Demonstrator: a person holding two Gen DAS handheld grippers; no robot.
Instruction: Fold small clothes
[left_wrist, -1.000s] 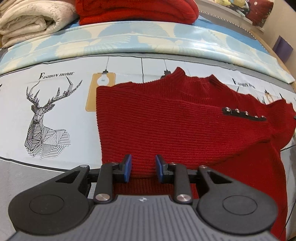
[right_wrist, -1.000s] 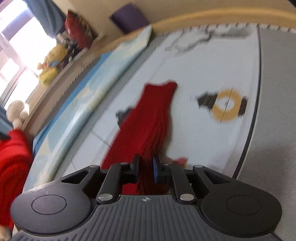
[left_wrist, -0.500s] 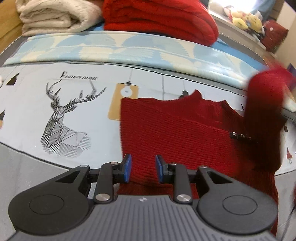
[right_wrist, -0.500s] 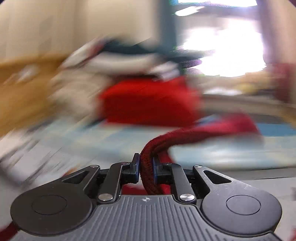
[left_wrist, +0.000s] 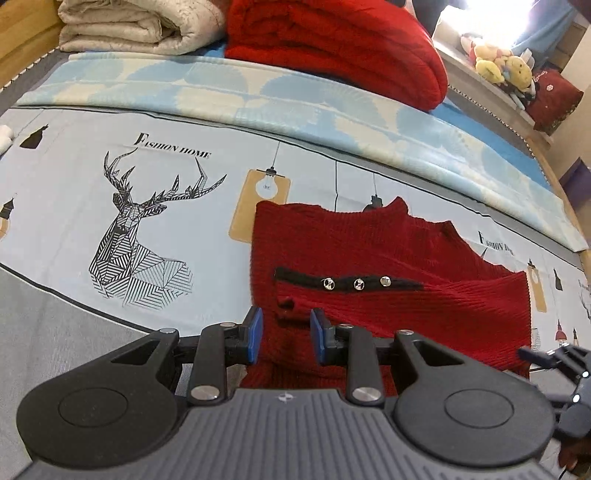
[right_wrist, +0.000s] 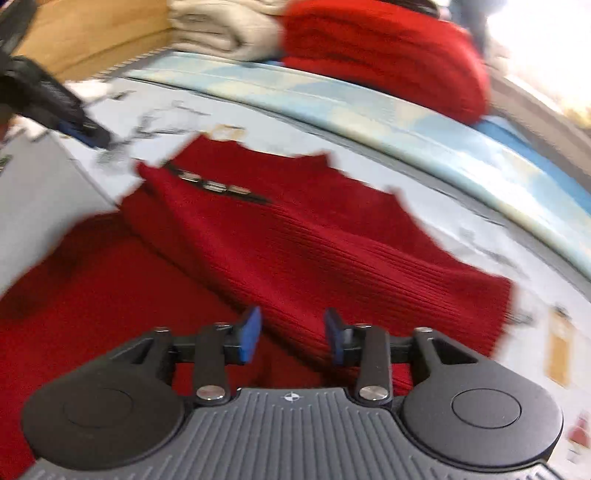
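Observation:
A small dark red knit sweater (left_wrist: 369, 258) lies flat on the printed bed sheet (left_wrist: 110, 177). One sleeve is folded across its body, its black cuff strip with three silver buttons (left_wrist: 356, 283) facing up. My left gripper (left_wrist: 286, 334) is open and empty, low over the sweater's near left edge. My right gripper (right_wrist: 291, 334) is open and empty, just above the folded sleeve (right_wrist: 332, 258) at the sweater's right side. The sweater fills the right wrist view (right_wrist: 258, 236), blurred. The right gripper's tip shows at the left wrist view's right edge (left_wrist: 546, 356).
A folded red blanket (left_wrist: 332, 44) and a cream quilt (left_wrist: 129, 26) are stacked at the bed's far side on a blue-patterned cover (left_wrist: 295, 96). Plush toys (left_wrist: 498, 62) sit on a ledge at the far right. A wooden headboard (right_wrist: 92, 33) stands at the left.
My right gripper carried the sleeve over and across the sweater's body, then opened and let it go. The left gripper stayed open and drew back a little.

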